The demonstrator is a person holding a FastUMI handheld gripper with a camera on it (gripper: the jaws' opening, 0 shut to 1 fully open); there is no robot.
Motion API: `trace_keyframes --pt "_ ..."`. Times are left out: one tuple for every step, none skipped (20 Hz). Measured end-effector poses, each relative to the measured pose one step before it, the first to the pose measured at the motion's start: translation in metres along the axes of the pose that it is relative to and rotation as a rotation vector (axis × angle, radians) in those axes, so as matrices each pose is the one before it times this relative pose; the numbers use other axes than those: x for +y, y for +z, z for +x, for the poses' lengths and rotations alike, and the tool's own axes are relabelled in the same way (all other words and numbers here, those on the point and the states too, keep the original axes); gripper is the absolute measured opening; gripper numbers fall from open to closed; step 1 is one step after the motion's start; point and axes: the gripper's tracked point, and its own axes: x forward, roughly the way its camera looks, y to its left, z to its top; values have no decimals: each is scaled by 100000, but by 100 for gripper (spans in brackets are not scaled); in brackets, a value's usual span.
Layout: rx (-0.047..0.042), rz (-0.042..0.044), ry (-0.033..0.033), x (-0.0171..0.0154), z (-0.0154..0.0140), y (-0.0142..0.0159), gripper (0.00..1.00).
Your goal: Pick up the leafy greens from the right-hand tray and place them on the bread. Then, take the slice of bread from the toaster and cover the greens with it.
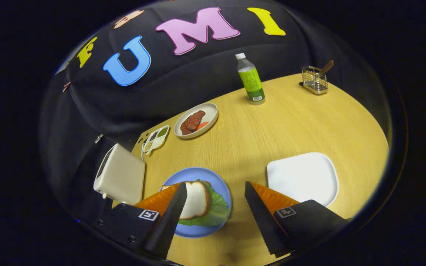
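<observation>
While the jaws stand wide apart and hold nothing, the gripper (pixel 215 188) hangs above the near part of the wooden tabletop (pixel 272 125), with bare wood showing in the gap between its two fingers. The left finger (pixel 168 218) partly overlaps the blue plate (pixel 198 175) in the view; whether it touches anything there cannot be told.

On that blue plate lies a slice of bread (pixel 197 199), white with a brown crust, resting on top of the leafy greens (pixel 216 210), whose ruffled light-green edges stick out beyond the bread on the side toward the gap. Just left of the plate stands the cream toaster (pixel 120 177) at the tabletop's edge. Beyond the right finger (pixel 263 214) sits a white square tray (pixel 301 177), bare on its surface.

Farther off, an oval white dish (pixel 207 109) carries dark red meat (pixel 192 121), and beside it is a small sectioned condiment dish (pixel 155 139). A green-labelled bottle (pixel 250 79) stands upright near the far edge, well apart from a wire holder (pixel 314 79) with a wooden handle in it.
</observation>
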Motion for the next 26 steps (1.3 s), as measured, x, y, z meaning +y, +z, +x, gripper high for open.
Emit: trace_keyframes --pt "-3637 -3900 -342 -177 -1064 1485 98" --pt "-3988 -3417 265 -8 -1117 1526 98" --pt "-4092 -3192 442 310 -1158 1666 98" --pt "-4061 -2658 509 95 -1082 1723 98" --pt "-4004 -2424 703 273 -1080 1773 98" --pt "-3948 -2257 798 305 -976 1687 98" --pt "-3811 -2227 837 280 -939 1746 98" --pt "-3526 -2359 837 349 -889 1669 98" --pt "-3119 -2493 1000 377 -805 1672 98" --pt "-3210 -2660 546 310 -721 1521 98" --pt "-2848 -2717 665 394 -556 1544 99" --pt "-3054 -3349 398 370 -524 1485 99" --pt "-2554 -3668 73 163 -619 1449 99" --pt "-2203 -3638 -42 274 -327 1162 99" --pt "-1942 -3302 -303 249 -359 1243 99" --pt "-2101 -2693 -443 298 -198 1149 99" --pt "-2473 -1727 -18 362 -247 1090 99" --pt "-1841 -637 275 516 -101 878 99" --pt "-1692 -63 497 519 -249 621 99" --pt "-767 180 263 333 -178 366 99" --pt "58 736 111 280 -171 36 97" --pt "58 560 96 135 -86 -139 96" --pt "66 87 -314 90 -168 -164 97" --pt "45 -246 -358 -95 77 -150 98" --pt "911 -175 -232 34 -156 -435 98" --pt "623 199 87 79 -83 -354 98"
